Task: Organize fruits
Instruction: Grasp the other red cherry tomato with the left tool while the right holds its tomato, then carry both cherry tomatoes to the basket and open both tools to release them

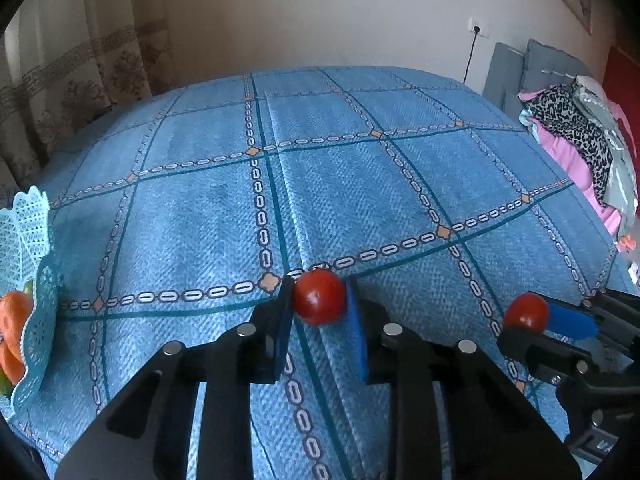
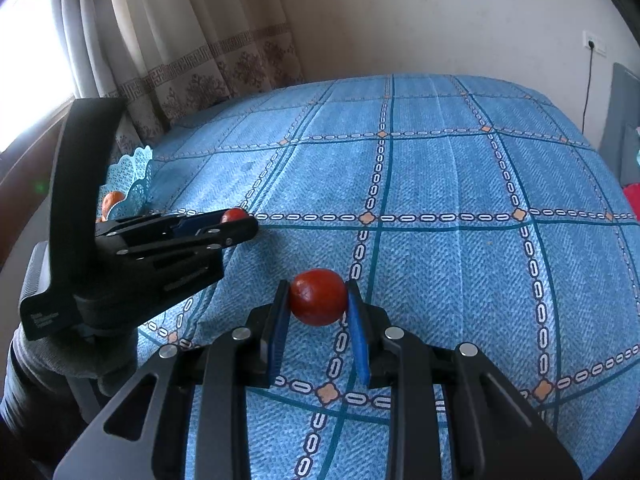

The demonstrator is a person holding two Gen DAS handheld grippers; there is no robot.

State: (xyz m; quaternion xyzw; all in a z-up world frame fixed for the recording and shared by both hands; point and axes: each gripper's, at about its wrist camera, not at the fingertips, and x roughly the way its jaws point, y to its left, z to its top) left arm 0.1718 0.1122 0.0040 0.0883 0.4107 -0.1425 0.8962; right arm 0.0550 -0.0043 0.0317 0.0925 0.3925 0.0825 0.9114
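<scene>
Gripping: my left gripper is pinching one red fruit between its blue pads above the blue bedspread.
Right gripper: I am clamping a second red fruit likewise.
Basket: it is sitting at my far left, holding orange fruit.
</scene>
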